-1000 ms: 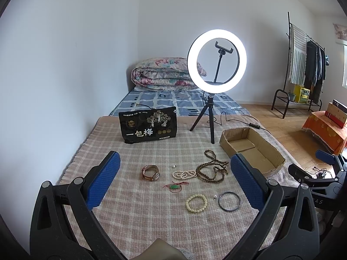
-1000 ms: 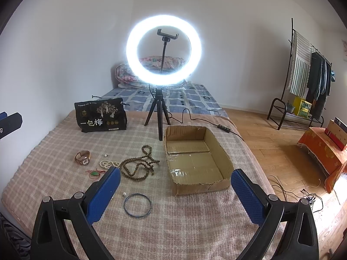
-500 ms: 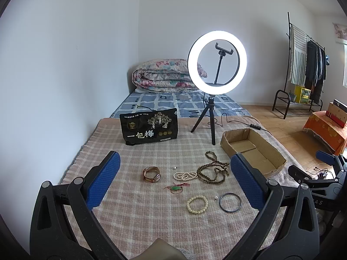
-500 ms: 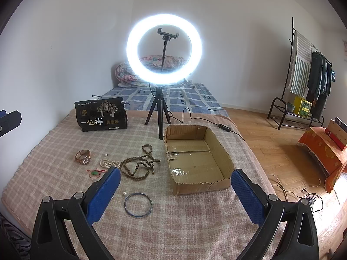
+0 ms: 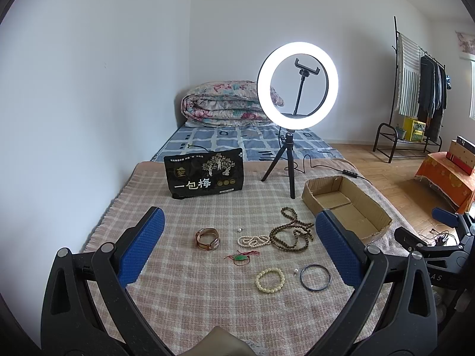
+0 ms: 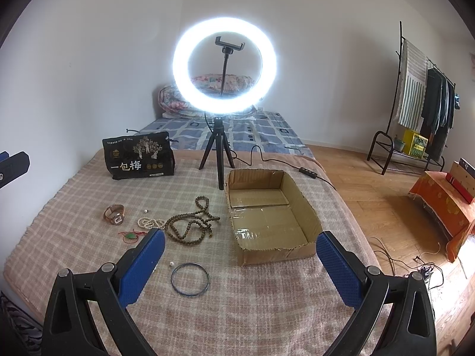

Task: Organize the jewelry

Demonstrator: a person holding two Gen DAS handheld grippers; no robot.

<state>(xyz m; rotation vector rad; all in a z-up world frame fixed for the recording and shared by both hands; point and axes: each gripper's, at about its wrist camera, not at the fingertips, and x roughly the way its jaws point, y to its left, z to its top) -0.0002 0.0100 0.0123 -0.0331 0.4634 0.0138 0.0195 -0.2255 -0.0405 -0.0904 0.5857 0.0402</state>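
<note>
Jewelry lies on a plaid blanket (image 5: 184, 279): a brown watch (image 5: 207, 238), a pearl strand (image 5: 253, 240), a brown bead necklace (image 5: 292, 233), a green pendant on red cord (image 5: 241, 258), a cream bead bracelet (image 5: 269, 279), a dark bangle (image 5: 315, 277). An empty cardboard box (image 6: 268, 216) stands right of them. My left gripper (image 5: 239, 246) is open and empty, hovering above the jewelry. My right gripper (image 6: 240, 262) is open and empty, above the bangle (image 6: 190, 279) and the box's near edge. The bead necklace (image 6: 190, 227) and watch (image 6: 115, 214) show left of it.
A lit ring light on a tripod (image 5: 292, 160) stands behind the jewelry, its cable trailing right. A black snack bag (image 5: 204, 172) stands at the back left. A folded quilt (image 5: 225, 103) lies beyond. A clothes rack (image 6: 415, 103) and orange stool (image 6: 442, 204) are at right.
Both views have shifted very slightly; the jewelry and box appear a little farther. Both grippers stay open and empty.
</note>
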